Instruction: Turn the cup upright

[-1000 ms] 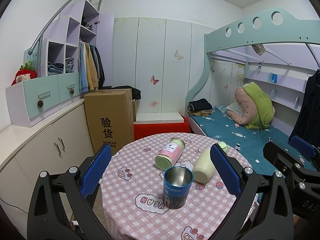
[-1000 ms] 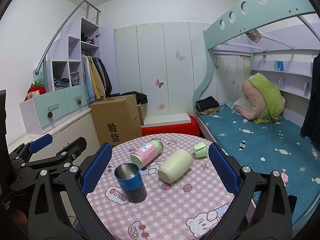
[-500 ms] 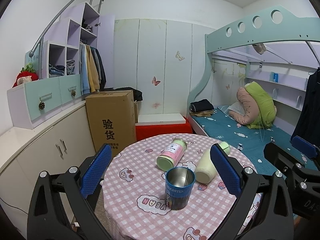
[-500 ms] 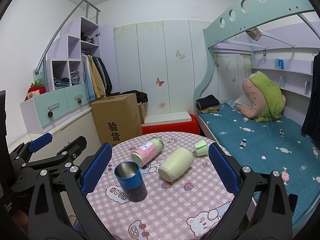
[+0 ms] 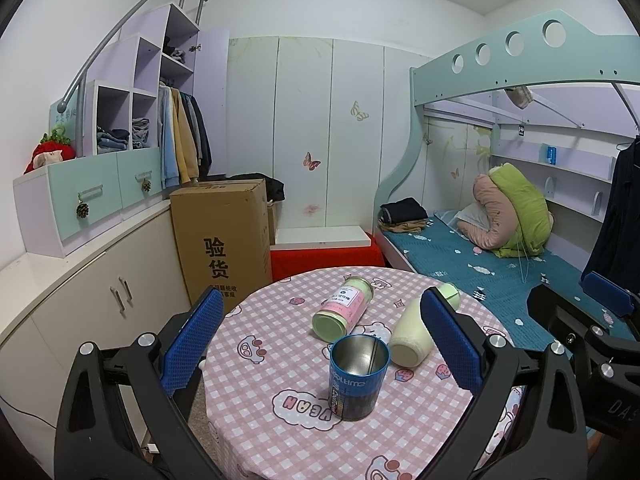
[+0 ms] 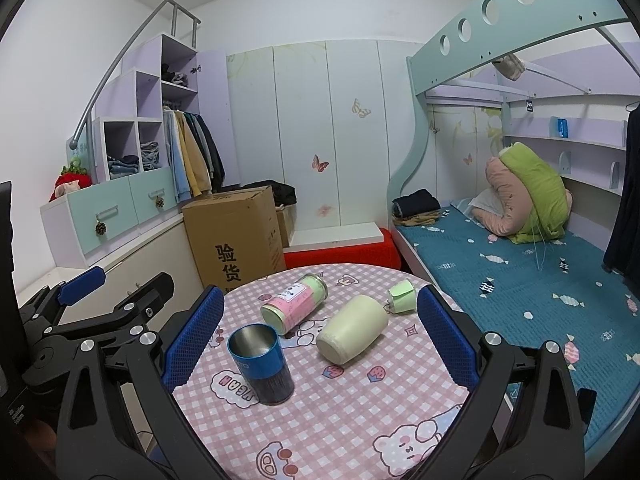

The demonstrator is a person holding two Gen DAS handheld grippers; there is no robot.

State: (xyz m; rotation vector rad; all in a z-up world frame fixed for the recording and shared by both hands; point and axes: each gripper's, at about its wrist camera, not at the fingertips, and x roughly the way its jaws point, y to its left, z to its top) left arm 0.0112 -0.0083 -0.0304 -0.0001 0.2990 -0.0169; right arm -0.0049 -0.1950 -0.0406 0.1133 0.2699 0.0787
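Ahead of the left gripper (image 5: 320, 340), between its wide-spread fingers, a blue cup (image 5: 358, 376) is seen standing upright, mouth up, on the pink checked table (image 5: 280, 432). Nothing is gripped. Beyond it, a pink bottle (image 5: 344, 307) and a cream flask (image 5: 412, 336) lie on their sides. The right gripper (image 6: 316, 336) is likewise held open and empty, the cup (image 6: 260, 364) being just inside its left finger.
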